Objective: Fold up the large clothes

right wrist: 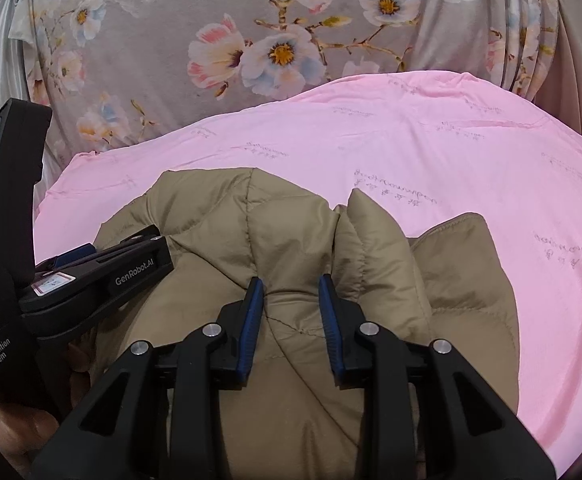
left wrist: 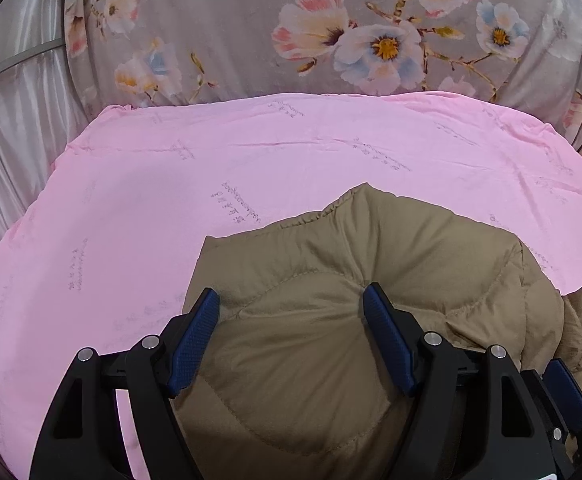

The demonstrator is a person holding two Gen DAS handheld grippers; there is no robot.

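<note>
1. Our left claw (left wrist: 291,300) stands wide open over the tan quilted jacket (left wrist: 331,360). Its right blue pad (left wrist: 387,336) presses into a dimple in the padding; the left one sits at the jacket's edge. A puffy bulge of fabric rises between them, but we see no pinch on it.
2. Our right claw (right wrist: 291,292) is narrowed to a small gap, and a ridge of the jacket (right wrist: 251,240) is bunched between its blue pads (right wrist: 251,320), which squeeze the fabric from both sides.
3. The jacket lies in a folded heap on a pink sheet (left wrist: 131,200) spread over the bed, close beneath both claws.
4. Only the right wrist view shows the left tool from the side, lying across the jacket's left part, and a hand (right wrist: 23,428) gripping its handle at the lower left.
5. Only the left wrist view shows pale satin fabric (left wrist: 15,120) at the far left, and a sliver of the right claw at its lower right corner.
6. Both views show grey floral bedding (right wrist: 251,48) beyond the pink sheet.
</note>
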